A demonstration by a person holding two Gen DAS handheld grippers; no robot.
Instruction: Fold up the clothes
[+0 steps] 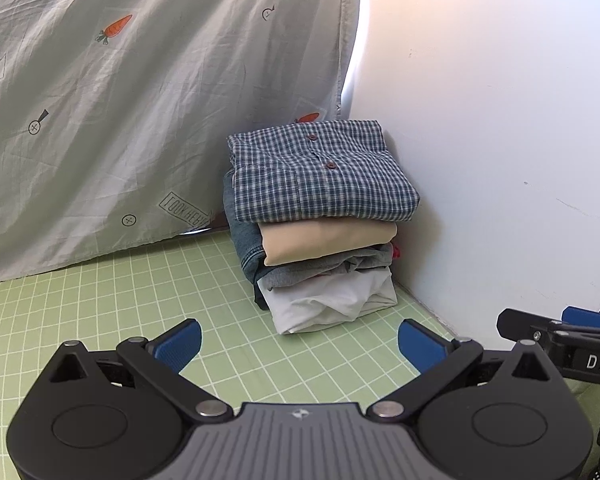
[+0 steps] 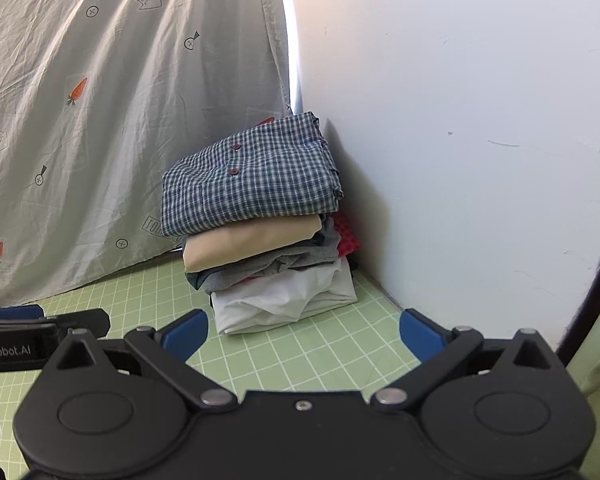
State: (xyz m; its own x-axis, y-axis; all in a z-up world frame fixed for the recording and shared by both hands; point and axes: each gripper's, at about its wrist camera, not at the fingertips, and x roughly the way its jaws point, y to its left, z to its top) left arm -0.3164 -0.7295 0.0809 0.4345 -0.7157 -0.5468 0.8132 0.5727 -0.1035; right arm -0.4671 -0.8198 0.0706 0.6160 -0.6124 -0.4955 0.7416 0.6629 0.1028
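A stack of folded clothes, topped by a blue-and-white checked button shirt [image 1: 320, 172], sits in the corner on the green gridded mat [image 1: 100, 312]. It looks soft and light, best pinched at a folded edge. The left gripper [image 1: 300, 346] and right gripper [image 2: 304, 334] hang wide open, empty, short of the stack.

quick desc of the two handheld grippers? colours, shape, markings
Both alike: the left gripper and right gripper have matte black bodies with round hubs, silver pivot pins, black linkage bars and blue textured pads. The left's centre plate is ribbed grey with a small logo. White lettering on the sides: "DAS" and "nRobot.AI", both cut off.
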